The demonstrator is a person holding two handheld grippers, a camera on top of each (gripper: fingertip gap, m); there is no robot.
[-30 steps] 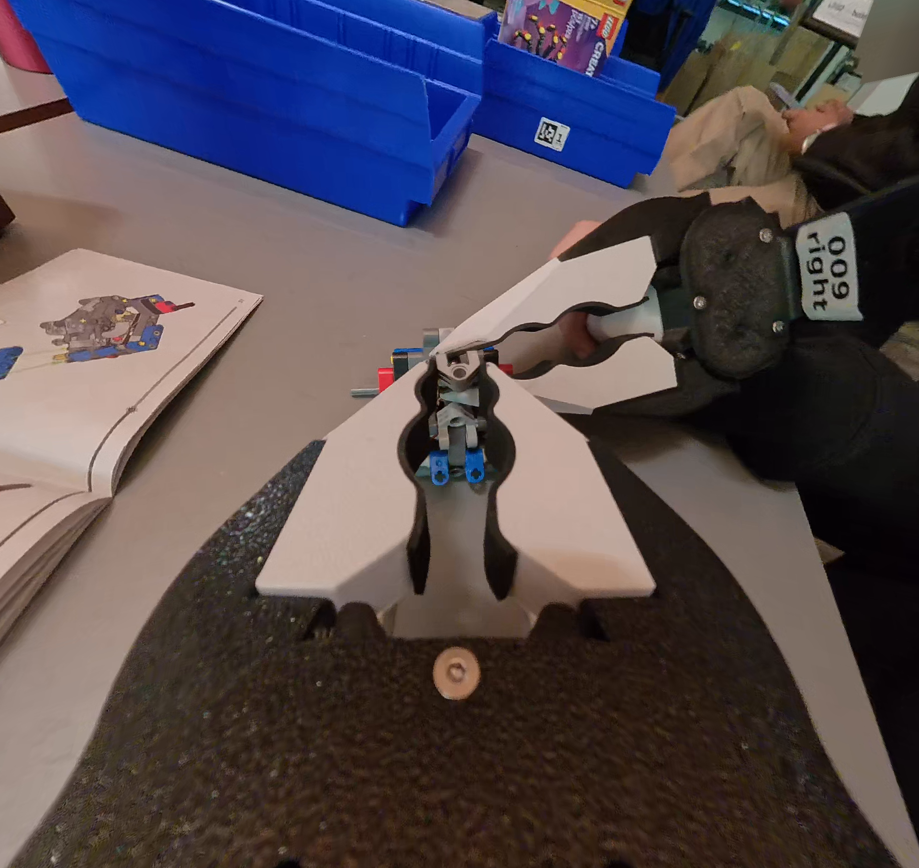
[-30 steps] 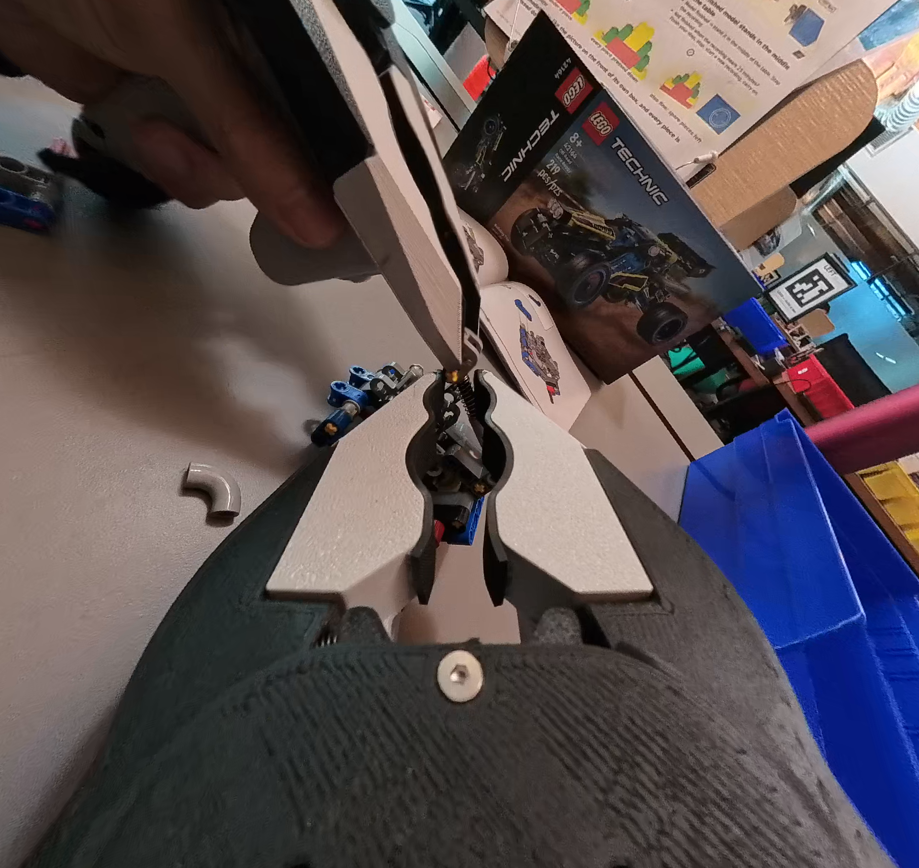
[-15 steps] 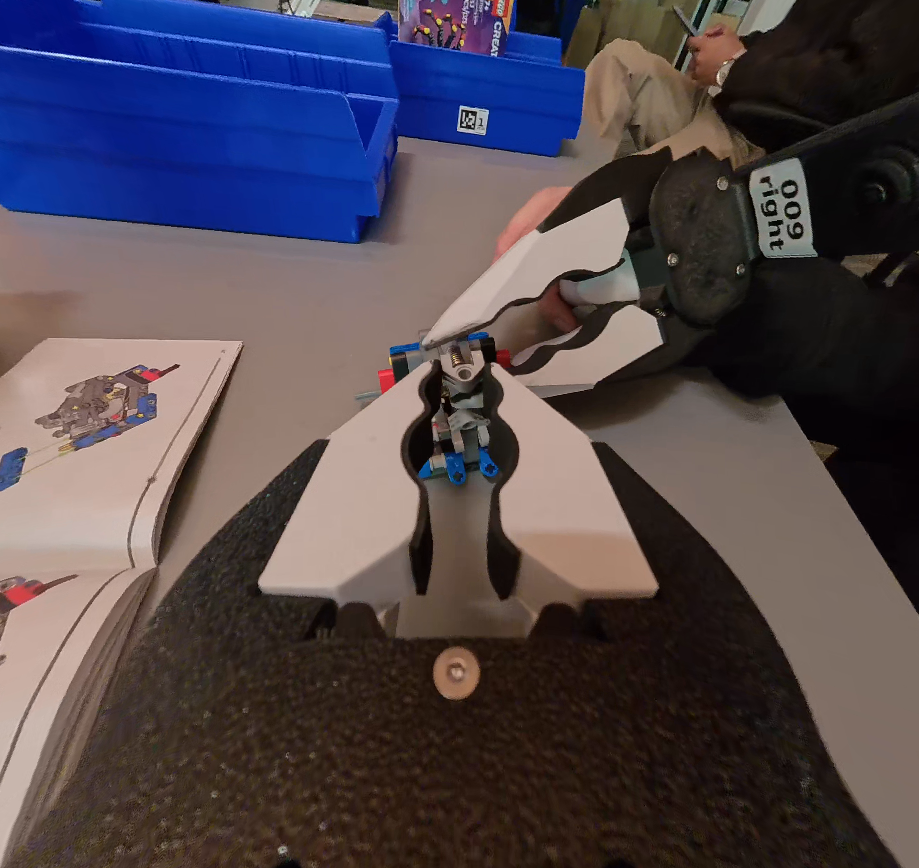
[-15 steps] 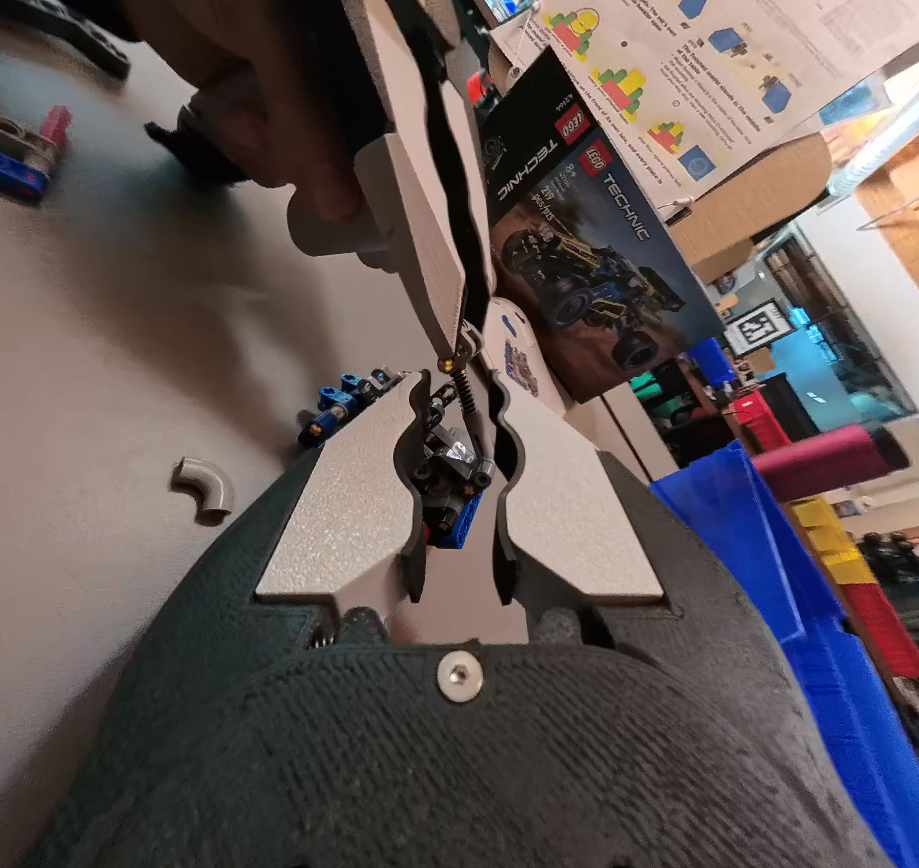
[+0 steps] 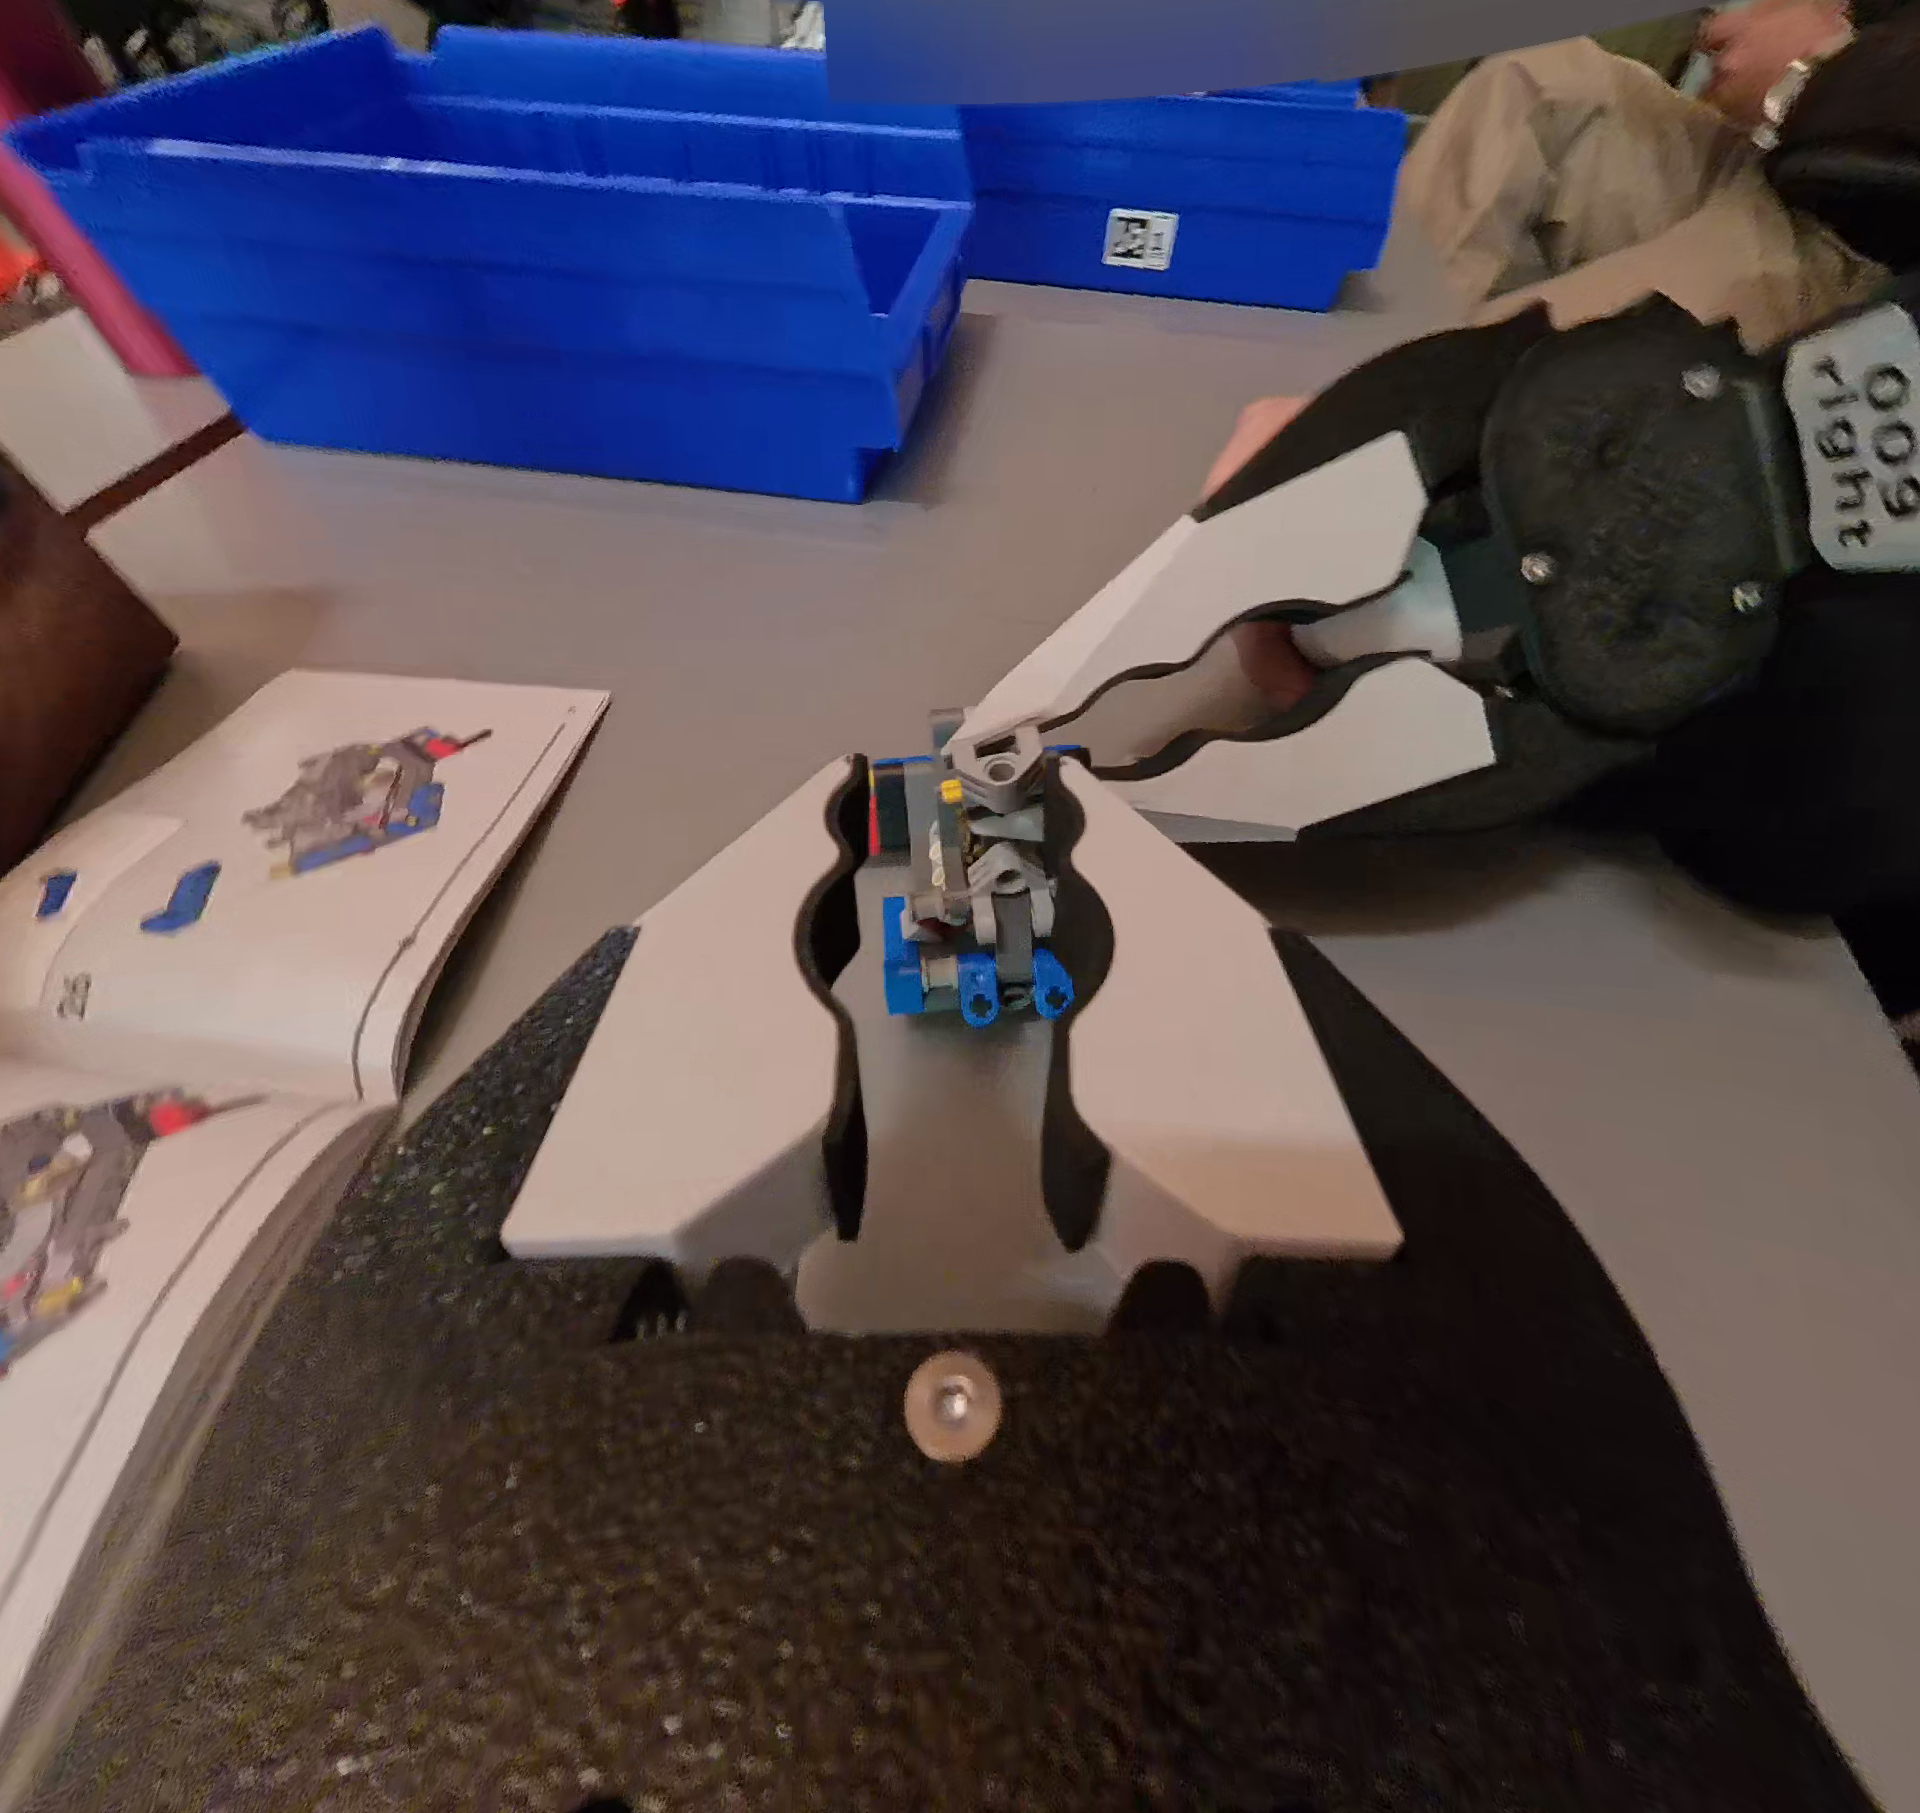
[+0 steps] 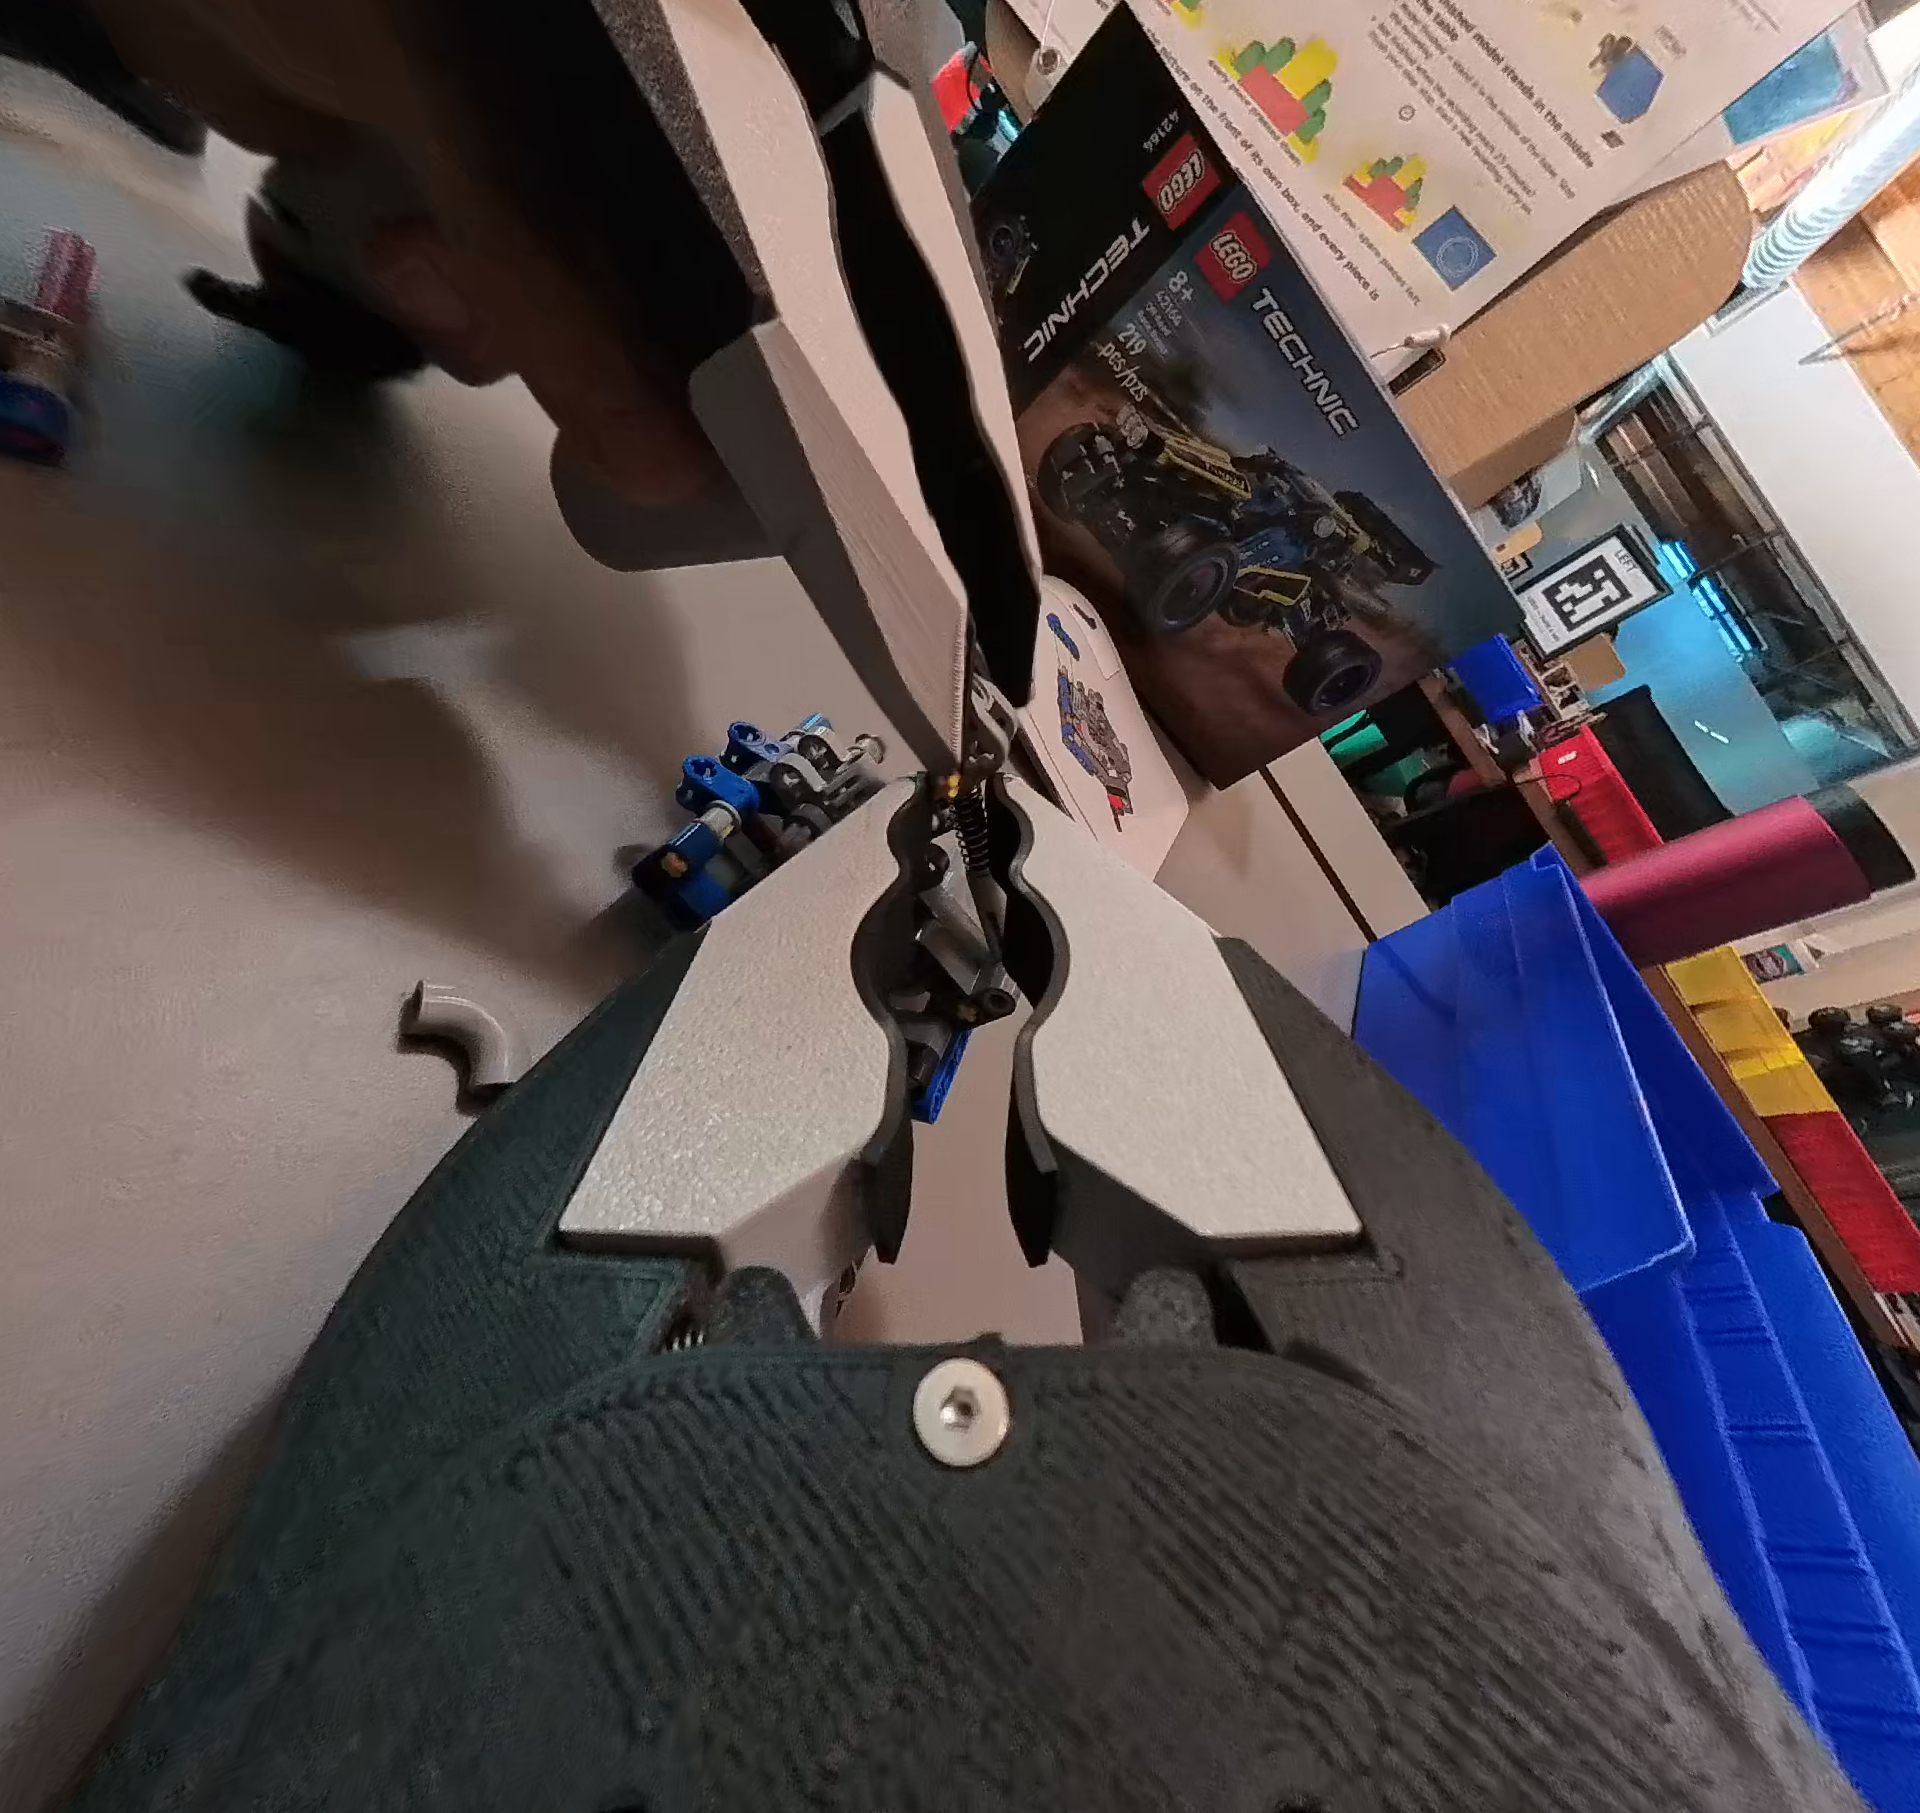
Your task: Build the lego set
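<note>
A small grey, black and blue brick assembly with a black spring stands just above the grey table. My left gripper is open around it, and a narrow gap shows beside the left pad. My right gripper is shut on the assembly, with the spring between its tips. In the left wrist view the right gripper comes in from the right and pinches the grey part at the assembly's far end. In the right wrist view the left gripper reaches down from above.
An open instruction booklet lies to the left. Two blue bins stand at the back. A second small blue and grey assembly and a grey elbow piece lie on the table. A building-set box and another blue bin stand to the right. My two grippers' fingertips are within a few centimetres of each other.
My left jaws have spread from a tight grip on the assembly to a wider stance around it. My right jaws opened briefly, then came together again on the assembly's far end.
</note>
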